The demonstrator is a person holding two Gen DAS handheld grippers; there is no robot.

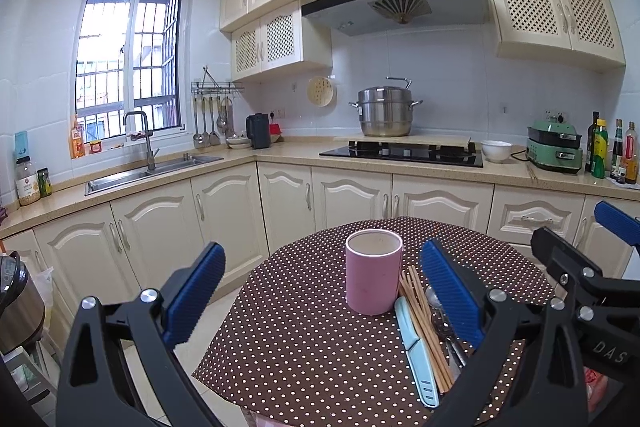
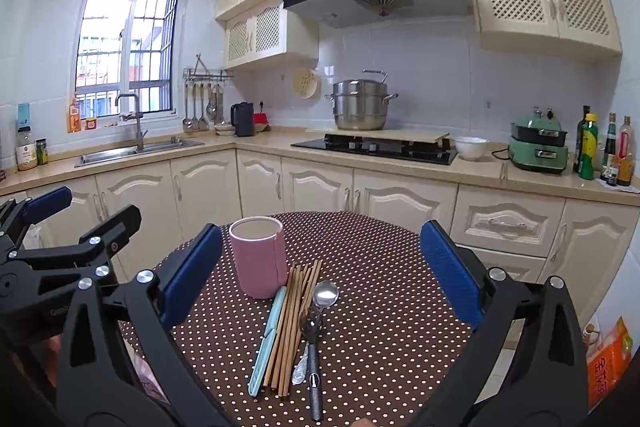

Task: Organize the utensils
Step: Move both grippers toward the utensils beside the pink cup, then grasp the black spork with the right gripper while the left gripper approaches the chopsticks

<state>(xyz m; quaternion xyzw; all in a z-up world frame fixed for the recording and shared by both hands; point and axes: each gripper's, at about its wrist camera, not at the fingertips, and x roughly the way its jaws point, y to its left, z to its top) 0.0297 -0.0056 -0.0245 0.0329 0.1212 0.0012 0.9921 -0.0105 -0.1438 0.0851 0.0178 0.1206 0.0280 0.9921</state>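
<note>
A pink cup stands upright and empty on the round polka-dot table. Right of it lie a light-blue sheathed knife, a bundle of wooden chopsticks, a metal spoon and a dark-handled utensil. My left gripper is open and empty above the table's near edge, with the cup between its fingers in view. My right gripper is open and empty above the utensils. It also shows in the left wrist view.
Cream kitchen cabinets and a counter run behind the table, with a sink, a stove with a steel pot, a white bowl, a green appliance and bottles. A rice cooker stands at left.
</note>
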